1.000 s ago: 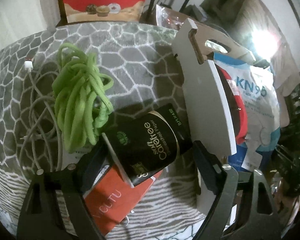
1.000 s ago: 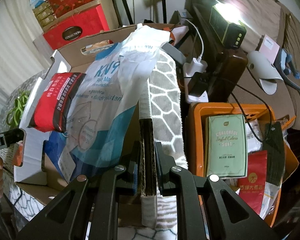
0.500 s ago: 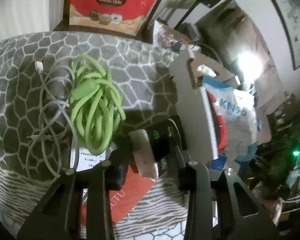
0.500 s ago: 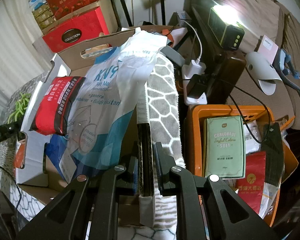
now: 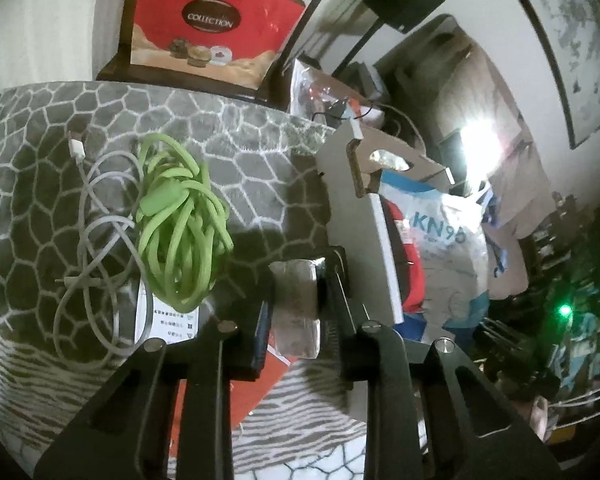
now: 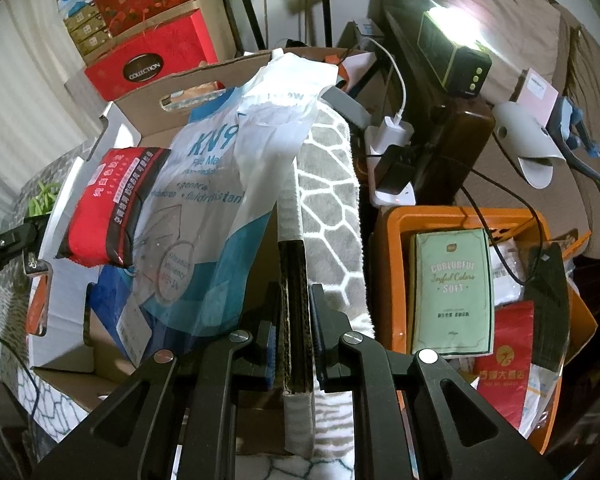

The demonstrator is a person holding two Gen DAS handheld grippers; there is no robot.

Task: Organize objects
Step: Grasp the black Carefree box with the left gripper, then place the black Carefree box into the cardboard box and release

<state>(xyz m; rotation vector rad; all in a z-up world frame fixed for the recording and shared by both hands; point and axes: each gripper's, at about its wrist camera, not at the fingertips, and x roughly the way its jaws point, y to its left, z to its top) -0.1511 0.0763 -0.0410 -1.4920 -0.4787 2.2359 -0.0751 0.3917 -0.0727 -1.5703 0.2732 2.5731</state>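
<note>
Clamping the cardboard box (image 6: 148,128) wall steadies it: the right gripper (image 6: 296,332) is closed on the near edge at 6 o'clock. The left gripper (image 5: 296,300) pinches a dark pouch (image 5: 296,300), lifted beside the box at 3 o'clock for loading.

Red booklet (image 5: 256,384) largely behind hand-held gripper (image 5: 296,308)

Left gripper (image 5: 296,312) — closed on a dark packet (image 5: 295,306), lower centre. Green cord (image 5: 180,220) and grey cable (image 5: 92,264) — centre left, on patterned blanket (image 5: 260,152). Cardboard box (image 5: 364,232) — right of centre.
</note>
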